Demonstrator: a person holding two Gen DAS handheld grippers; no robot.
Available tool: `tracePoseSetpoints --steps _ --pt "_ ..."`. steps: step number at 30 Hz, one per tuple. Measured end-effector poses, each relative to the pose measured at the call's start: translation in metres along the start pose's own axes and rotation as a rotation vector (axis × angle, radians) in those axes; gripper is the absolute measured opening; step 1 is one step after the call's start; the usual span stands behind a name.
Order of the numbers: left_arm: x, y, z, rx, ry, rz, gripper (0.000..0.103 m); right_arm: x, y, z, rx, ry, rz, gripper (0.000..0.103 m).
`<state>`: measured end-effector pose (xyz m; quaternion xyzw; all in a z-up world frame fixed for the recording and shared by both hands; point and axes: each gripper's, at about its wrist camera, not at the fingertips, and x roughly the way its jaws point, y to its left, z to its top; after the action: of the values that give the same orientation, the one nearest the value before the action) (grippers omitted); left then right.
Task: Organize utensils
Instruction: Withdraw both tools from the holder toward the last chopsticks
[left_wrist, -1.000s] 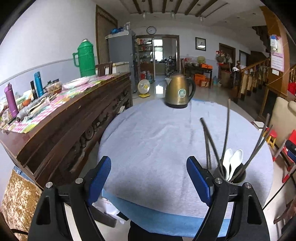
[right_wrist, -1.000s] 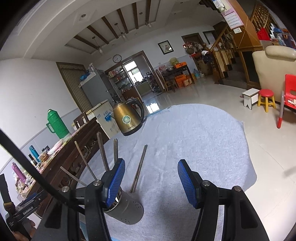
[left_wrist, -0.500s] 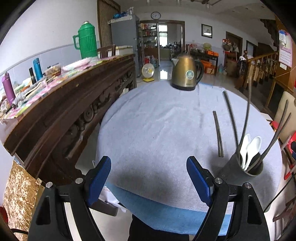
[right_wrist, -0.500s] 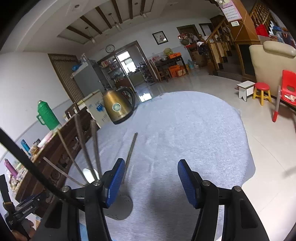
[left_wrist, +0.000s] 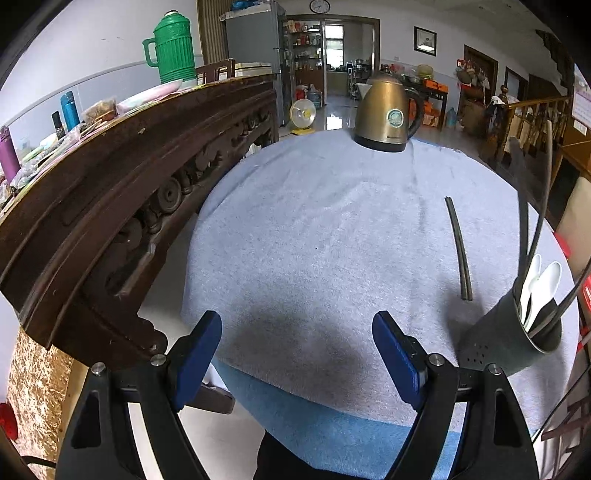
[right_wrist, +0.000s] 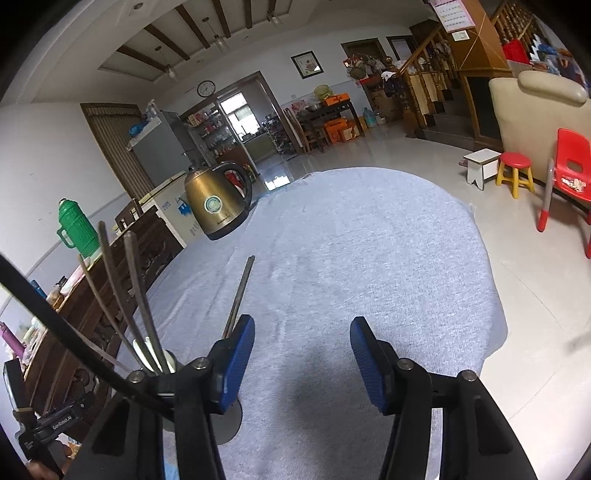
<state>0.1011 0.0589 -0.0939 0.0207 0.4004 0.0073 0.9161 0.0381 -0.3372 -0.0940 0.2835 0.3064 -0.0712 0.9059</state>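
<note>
One pair of chopsticks (left_wrist: 459, 248) lies flat on the grey cloth (left_wrist: 314, 229), just beside the utensil holder (left_wrist: 511, 341), which already stands upright with spoons and chopsticks inside. Both the left gripper (left_wrist: 295, 354) and right gripper (right_wrist: 301, 354) are spread wide and empty above the cloth, nearer than the holder, probably ready to collect the loose pair.

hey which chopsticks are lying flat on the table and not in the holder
The dark pair of chopsticks lying side by side on the grey cloth, left of the utensil holder. The rest stand tilted in it.

carved wooden sideboard (left_wrist: 122, 192), glossy tiled floor (right_wrist: 424, 155)
</note>
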Motion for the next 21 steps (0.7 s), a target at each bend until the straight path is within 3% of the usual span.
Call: tracePoseSetpoints --steps 8,15,21 --pt "0.014 0.01 0.007 -0.025 0.026 0.016 0.084 0.012 -0.007 -0.001 0.021 0.021 -0.014 0.058" --pt "-0.005 0.021 0.032 -0.055 -0.029 0.038 0.084 0.002 -0.005 0.02 0.034 0.001 -0.012 0.058" --pt "-0.01 0.031 0.032 -0.063 -0.038 0.052 0.084 -0.008 -0.006 0.032 0.022 -0.009 -0.02 0.058"
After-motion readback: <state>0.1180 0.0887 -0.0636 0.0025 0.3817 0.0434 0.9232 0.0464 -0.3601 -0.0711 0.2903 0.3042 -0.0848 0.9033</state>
